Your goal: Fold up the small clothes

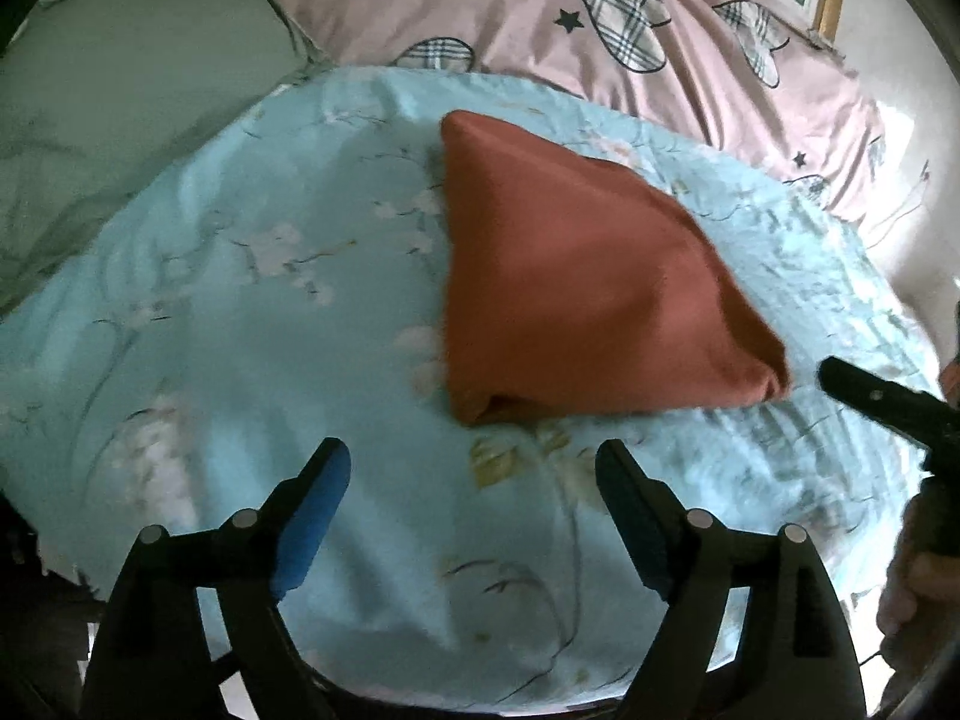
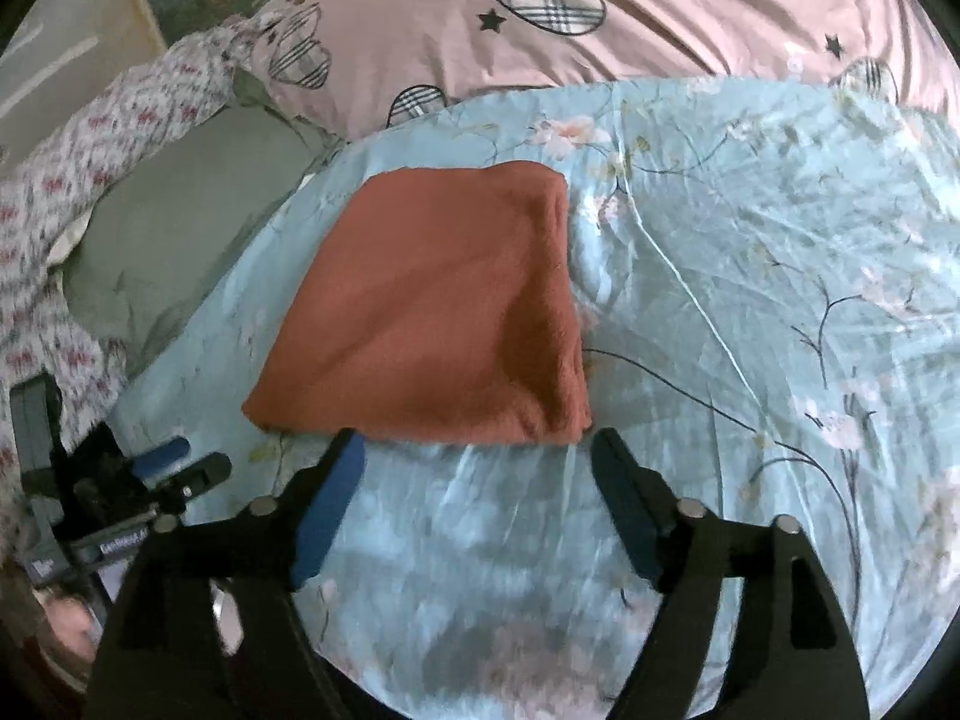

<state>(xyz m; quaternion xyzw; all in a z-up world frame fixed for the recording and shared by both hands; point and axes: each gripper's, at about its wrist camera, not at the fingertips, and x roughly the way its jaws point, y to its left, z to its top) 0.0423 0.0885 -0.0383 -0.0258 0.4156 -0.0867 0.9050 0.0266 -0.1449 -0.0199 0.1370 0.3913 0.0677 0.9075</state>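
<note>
A rust-orange folded cloth (image 1: 576,294) lies flat on the light blue floral sheet (image 1: 252,360). My left gripper (image 1: 474,456) stands open just in front of the cloth's near edge, with only sheet between its blue pads. One black finger of the other gripper (image 1: 870,396) shows at the right edge of the left wrist view. In the right wrist view the same cloth (image 2: 432,312) lies straight ahead, and my right gripper (image 2: 480,444) is open, its fingertips at the cloth's near edge and nothing held. The left gripper (image 2: 180,462) appears at the lower left there.
A pink quilt with plaid hearts (image 1: 600,12) is bunched behind the sheet. A grey-green pillow (image 1: 120,96) lies at the back left, beside a red-flowered fabric (image 2: 66,180). A person's hand (image 1: 918,588) shows at the right edge.
</note>
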